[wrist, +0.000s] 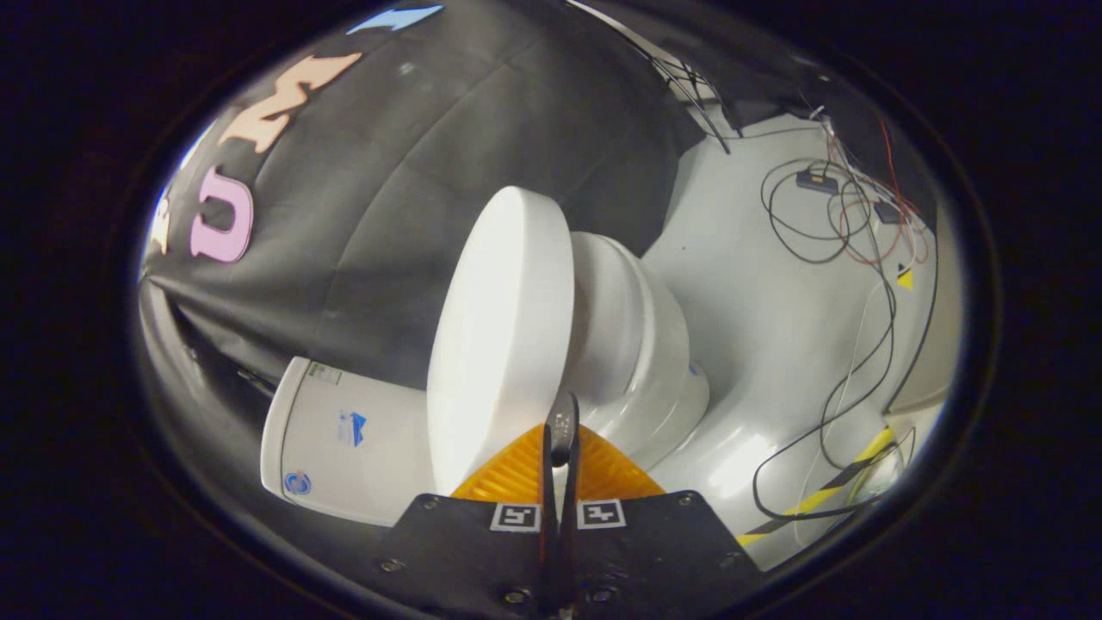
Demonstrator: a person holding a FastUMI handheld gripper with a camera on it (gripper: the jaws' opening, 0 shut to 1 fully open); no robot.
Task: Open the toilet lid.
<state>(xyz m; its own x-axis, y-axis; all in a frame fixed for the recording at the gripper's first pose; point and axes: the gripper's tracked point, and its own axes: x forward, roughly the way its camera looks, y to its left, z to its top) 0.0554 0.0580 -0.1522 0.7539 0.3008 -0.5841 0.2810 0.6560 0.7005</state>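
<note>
A: Toilet lid (pixel 499 344), that's the big white disc, and it already stands well up off the bowl (pixel 637 344), hinged toward the tank (pixel 344 439) that backs onto the black cloth wall (pixel 413 172). The view is rolled, so the floor (pixel 775 327) with its loose cables (pixel 844 224) runs off beyond the bowl.

B: And which way does the lid lie from the gripper (pixel 561 426)?

A: Straight ahead of the fingers and just to the tank side. Its long face runs away from the fingers toward the wall, and the rim's near edge sits right at the fingertips.

B: Has it got hold of the rim?

A: I'd say not. The two fingers are pressed nearly together, only a thin slit between them, and nothing is visible in that slit. The tips lie against or just beside the lid's edge, on the bowl side; I can't tell whether they touch.

B: So what's left?

A: My judgement: a push from the bowl side toward the tank, since the lid looks short of resting back.
</note>
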